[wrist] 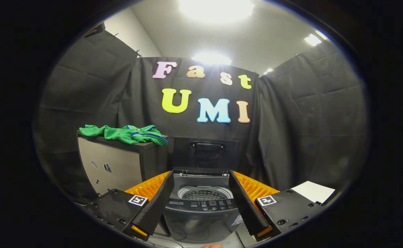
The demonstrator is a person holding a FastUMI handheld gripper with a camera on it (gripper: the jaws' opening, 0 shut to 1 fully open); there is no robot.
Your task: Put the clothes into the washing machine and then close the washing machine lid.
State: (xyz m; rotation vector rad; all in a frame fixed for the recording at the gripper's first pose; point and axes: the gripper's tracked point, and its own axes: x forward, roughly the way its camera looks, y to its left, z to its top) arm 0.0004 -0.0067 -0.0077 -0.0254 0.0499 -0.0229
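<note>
The tongs (201, 193) stand spread wide and hold nothing, framing the washing machine (201, 210) just ahead, its lid (205, 151) raised upright behind the drum. The green garment (127, 133) lies crumpled on the dark cabinet (118, 162) beside the machine, long axis running along the cabinet's top edge. A shallow pinch may trail a sleeve over the rim and jam the lid.

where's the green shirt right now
In the gripper view the green shirt lies crumpled on top of the dark cabinet, left of the open washing machine and beyond the open hand-held gripper.
</note>
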